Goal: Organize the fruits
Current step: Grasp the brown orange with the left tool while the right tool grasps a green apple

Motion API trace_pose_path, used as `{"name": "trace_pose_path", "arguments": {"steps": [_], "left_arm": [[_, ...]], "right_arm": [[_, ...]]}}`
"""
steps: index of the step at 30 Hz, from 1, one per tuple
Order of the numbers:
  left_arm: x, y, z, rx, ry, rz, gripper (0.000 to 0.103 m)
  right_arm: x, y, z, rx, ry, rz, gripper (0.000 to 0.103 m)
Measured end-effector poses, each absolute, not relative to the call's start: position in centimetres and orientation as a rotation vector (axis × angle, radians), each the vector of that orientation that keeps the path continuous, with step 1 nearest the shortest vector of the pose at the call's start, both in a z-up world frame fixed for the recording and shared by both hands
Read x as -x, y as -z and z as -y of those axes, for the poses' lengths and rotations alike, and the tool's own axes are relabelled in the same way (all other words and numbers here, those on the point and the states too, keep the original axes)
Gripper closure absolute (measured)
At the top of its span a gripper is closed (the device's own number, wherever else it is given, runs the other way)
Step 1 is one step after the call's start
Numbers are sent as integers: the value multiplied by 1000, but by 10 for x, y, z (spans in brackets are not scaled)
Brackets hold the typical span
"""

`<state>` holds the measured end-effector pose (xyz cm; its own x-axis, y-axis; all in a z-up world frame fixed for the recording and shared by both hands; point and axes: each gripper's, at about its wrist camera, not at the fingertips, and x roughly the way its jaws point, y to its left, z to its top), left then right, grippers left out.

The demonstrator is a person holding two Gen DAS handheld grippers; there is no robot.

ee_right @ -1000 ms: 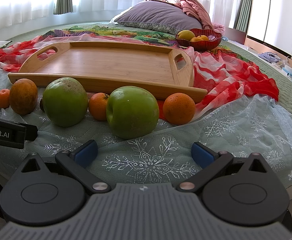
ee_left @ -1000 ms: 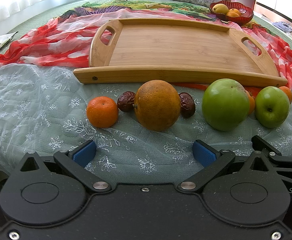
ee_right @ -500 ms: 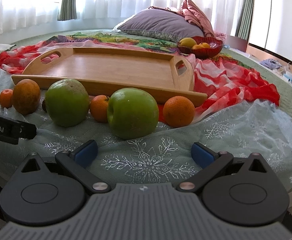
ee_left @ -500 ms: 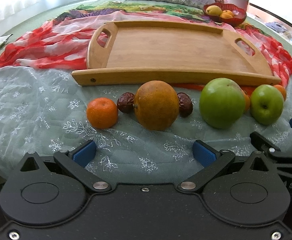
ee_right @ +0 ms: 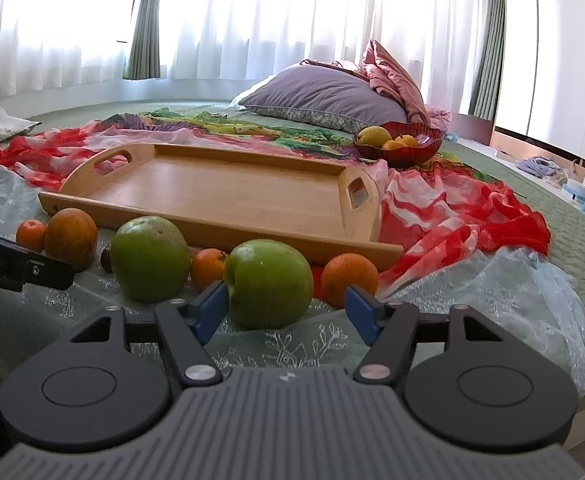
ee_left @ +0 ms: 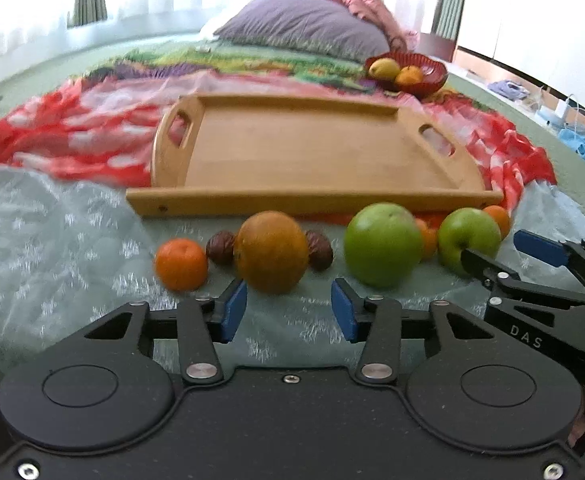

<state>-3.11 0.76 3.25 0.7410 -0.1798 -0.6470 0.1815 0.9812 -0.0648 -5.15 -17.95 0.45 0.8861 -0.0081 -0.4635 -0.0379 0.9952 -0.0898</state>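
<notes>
Bright daylight pours through sheer white curtains (ee_right: 292,20) from ten to one o'clock, with green drapes (ee_right: 144,20) hanging between them. A green quilted bed (ee_right: 552,240) fills the room; a purple pillow (ee_right: 324,98) lies at twelve o'clock, white cabinet doors (ee_right: 564,40) at two.

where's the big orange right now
In the left wrist view the big orange sits mid-frame on the bed, in front of the tray, with a date on each side and a mandarin further left.
</notes>
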Motion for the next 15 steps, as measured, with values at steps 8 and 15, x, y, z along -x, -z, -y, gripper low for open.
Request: {"name": "trace_pose_path", "arguments": {"steps": [8, 15], "left_arm": [[23, -32, 0, -41, 152, -621, 58], [10, -22, -2, -67, 140, -623, 59]], "right_arm": [[45, -1, 169, 258, -64, -459, 27], [36, 8, 161, 353, -114, -473, 27]]}}
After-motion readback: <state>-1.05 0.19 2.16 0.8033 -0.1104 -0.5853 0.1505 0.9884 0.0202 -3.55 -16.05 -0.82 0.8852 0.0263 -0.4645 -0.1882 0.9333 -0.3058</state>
